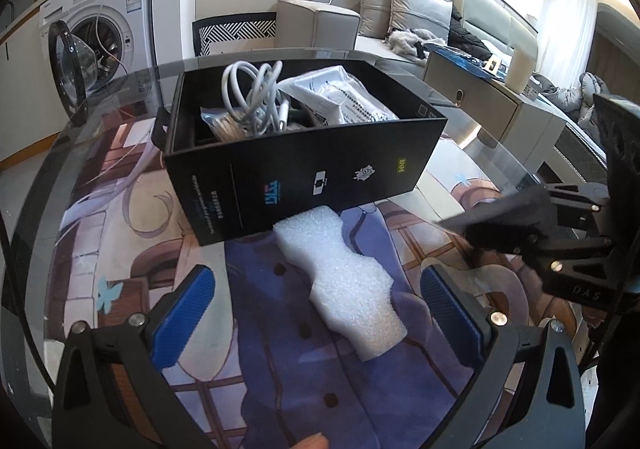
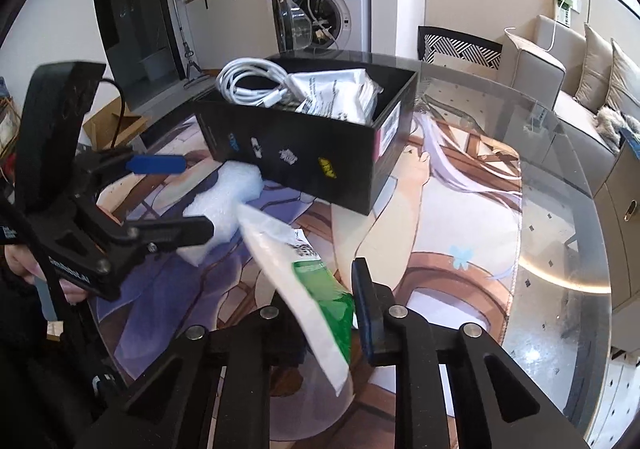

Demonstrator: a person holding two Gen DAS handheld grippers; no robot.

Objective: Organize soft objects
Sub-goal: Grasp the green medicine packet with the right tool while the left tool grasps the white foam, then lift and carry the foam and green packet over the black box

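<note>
A white foam block point(image 1: 344, 281) lies on the printed mat, one end touching the black box point(image 1: 304, 173). My left gripper point(image 1: 320, 313) is open, its blue pads on either side of the foam, not touching it. My right gripper point(image 2: 320, 297) is shut on a white and green plastic packet point(image 2: 304, 281) and holds it above the mat, right of the foam point(image 2: 224, 205). The box point(image 2: 320, 153) holds a coiled white cable point(image 2: 248, 85) and white plastic bags point(image 2: 340, 93). The right gripper point(image 1: 520, 225) shows at the right edge of the left wrist view.
The mat lies on a round glass table point(image 2: 560, 249). A washing machine point(image 1: 100, 21) with its door open stands behind, a sofa point(image 1: 400, 17) to the right, a low cabinet point(image 1: 492, 101) beside the table.
</note>
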